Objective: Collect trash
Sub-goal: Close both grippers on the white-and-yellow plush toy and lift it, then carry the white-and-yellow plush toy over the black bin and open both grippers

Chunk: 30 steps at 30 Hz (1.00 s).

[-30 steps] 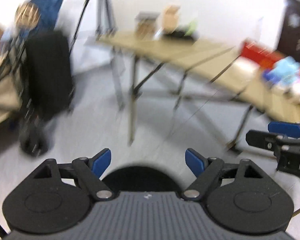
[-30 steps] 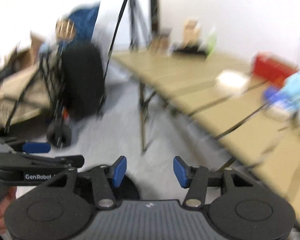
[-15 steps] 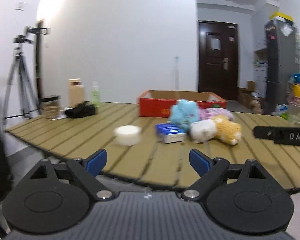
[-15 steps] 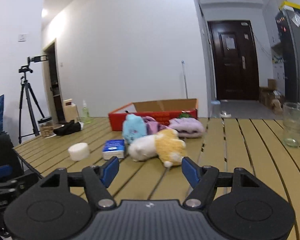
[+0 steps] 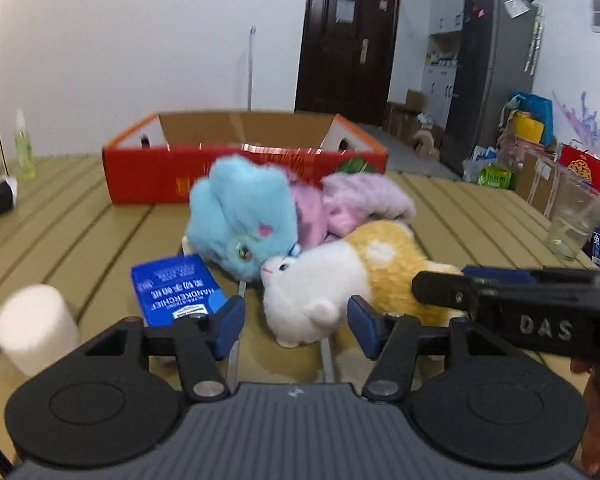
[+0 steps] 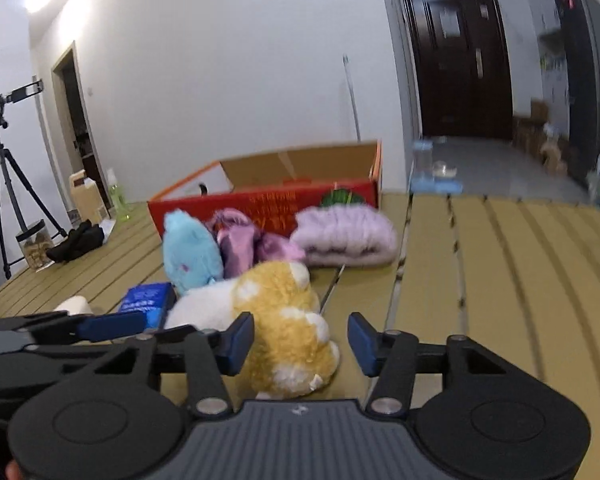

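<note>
A blue handkerchief pack (image 5: 176, 290) and a white roll (image 5: 36, 326) lie on the tan slatted table (image 5: 80, 232), left of a heap of plush toys. My left gripper (image 5: 296, 326) hovers just before a white and yellow plush (image 5: 332, 288); its jaws are closing and the pads press on nothing. My right gripper (image 6: 300, 340) is above the same plush's yellow rear (image 6: 284, 312), jaws closing, the toy showing between the fingers without being squeezed. The right gripper's fingers (image 5: 440, 290) reach in from the right of the left wrist view.
A red cardboard box (image 5: 148, 176) stands open behind a blue plush (image 5: 244, 216), a pink plush (image 5: 312, 216) and a lilac knit (image 5: 364, 196). A glass (image 5: 572, 224) stands far right, a green spray bottle (image 5: 24, 152) far left. A tripod (image 6: 4, 160) stands beyond the table.
Both views swung from the floor and table legs onto the tabletop, then closer to the plush heap. Both pairs of jaws stand narrower than half a second ago.
</note>
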Motion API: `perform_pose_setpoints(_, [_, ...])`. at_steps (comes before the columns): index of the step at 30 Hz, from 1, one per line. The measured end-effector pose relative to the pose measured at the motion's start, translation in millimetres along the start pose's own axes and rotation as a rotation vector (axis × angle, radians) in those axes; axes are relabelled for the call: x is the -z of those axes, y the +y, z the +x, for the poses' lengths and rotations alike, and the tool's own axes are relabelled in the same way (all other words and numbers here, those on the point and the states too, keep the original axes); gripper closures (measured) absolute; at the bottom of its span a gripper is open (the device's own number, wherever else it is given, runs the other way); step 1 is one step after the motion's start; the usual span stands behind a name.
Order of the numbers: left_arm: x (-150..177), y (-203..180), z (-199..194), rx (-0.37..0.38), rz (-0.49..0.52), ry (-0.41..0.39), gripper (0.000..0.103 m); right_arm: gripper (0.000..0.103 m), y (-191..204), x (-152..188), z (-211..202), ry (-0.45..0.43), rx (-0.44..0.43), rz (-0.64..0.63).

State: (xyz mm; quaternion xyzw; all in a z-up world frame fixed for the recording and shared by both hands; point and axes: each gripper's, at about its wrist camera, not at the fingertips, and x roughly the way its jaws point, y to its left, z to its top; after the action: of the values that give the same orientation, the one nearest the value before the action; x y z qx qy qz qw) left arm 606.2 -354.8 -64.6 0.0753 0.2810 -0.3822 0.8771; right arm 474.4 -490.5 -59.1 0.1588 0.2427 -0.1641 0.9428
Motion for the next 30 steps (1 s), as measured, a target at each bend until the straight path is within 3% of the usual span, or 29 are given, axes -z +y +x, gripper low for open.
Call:
perform_pose_setpoints(3, [0,6,3,0.07,-0.011,-0.003,0.056,0.057,-8,6,10,0.018,-0.065,0.05])
perform_pose_setpoints(8, [-2,6,2,0.1,-0.029,-0.021,0.062,0.065,-13,7,9,0.016,-0.088,0.071])
perform_pose_setpoints(16, [-6,-6,-36,0.104,-0.049,-0.072,0.063,0.066,-11,4,-22,-0.032,-0.098,0.039])
perform_pose_setpoints(20, [-7,-4,-91,0.037,-0.056,-0.122,0.063,0.067,13,-2,-56,-0.074,-0.13,-0.009])
perform_pose_setpoints(23, [5,18,-145,-0.04,-0.081,-0.149,0.064,0.067,48,-1,-74,-0.089,-0.217,-0.034])
perform_pose_setpoints(30, [72,99,-261,-0.279,-0.172,-0.123,0.064,0.066,163,27,-77,0.042,-0.49,-0.104])
